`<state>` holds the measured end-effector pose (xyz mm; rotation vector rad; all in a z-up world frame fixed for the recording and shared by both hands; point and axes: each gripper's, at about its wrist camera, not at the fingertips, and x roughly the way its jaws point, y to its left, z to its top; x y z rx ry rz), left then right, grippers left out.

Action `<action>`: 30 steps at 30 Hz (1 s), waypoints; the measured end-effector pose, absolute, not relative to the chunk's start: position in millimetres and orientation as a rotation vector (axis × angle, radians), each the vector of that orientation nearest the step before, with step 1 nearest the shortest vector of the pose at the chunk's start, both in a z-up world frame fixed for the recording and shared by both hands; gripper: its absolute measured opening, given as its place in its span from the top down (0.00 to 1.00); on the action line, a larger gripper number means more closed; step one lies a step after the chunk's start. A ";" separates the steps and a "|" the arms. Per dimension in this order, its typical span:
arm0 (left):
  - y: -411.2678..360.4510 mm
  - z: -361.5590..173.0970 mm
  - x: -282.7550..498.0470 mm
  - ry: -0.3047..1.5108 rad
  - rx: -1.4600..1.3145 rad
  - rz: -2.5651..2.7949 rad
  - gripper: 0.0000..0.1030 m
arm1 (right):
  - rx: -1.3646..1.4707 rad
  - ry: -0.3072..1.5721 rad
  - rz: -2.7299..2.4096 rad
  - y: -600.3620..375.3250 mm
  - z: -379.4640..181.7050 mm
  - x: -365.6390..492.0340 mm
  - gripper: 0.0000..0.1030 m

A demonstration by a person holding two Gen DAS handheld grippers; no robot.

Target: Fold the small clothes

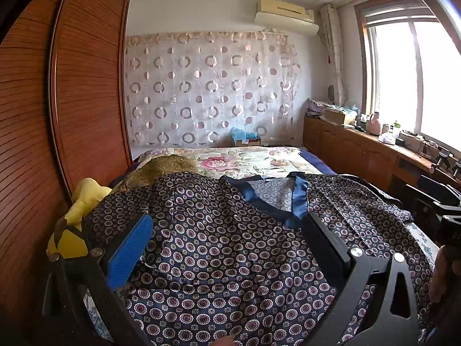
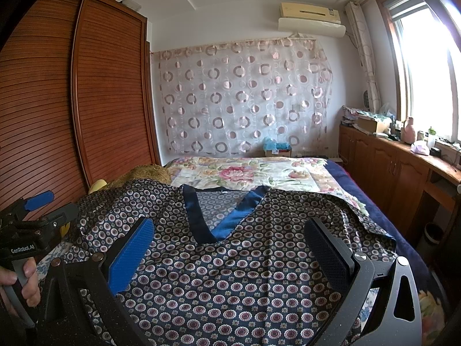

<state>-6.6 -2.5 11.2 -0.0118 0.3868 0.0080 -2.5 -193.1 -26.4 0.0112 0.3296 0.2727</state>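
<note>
Patterned garment point(image 2: 230, 274) lies spread across the bed's point(image 2: 340, 173) near end, lower hem cut off. Left tongs point(image 1: 227, 236) and right tongs point(image 2: 230, 239) gape, gripping nothing.

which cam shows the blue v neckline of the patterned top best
The right wrist view: the blue neckline sits near the middle, both bands meeting in a full V between the open fingers. The left wrist view shows it further off to the right, with its bottom point partly behind a finger.

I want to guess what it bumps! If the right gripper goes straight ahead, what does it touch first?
Probably the patterned shirt spread on the bed, near its blue collar. The right gripper is open; depth is hard to judge.
</note>
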 end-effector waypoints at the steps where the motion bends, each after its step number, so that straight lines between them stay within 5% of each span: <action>1: -6.0 17.6 -9.2 0.389 -0.013 0.007 0.00 | 0.012 0.330 0.273 -193.1 -26.4 -2.5 0.00; 30: 46.8 -26.4 11.5 0.499 -0.030 0.059 0.00 | -0.028 0.415 0.400 -182.7 -36.0 13.5 0.00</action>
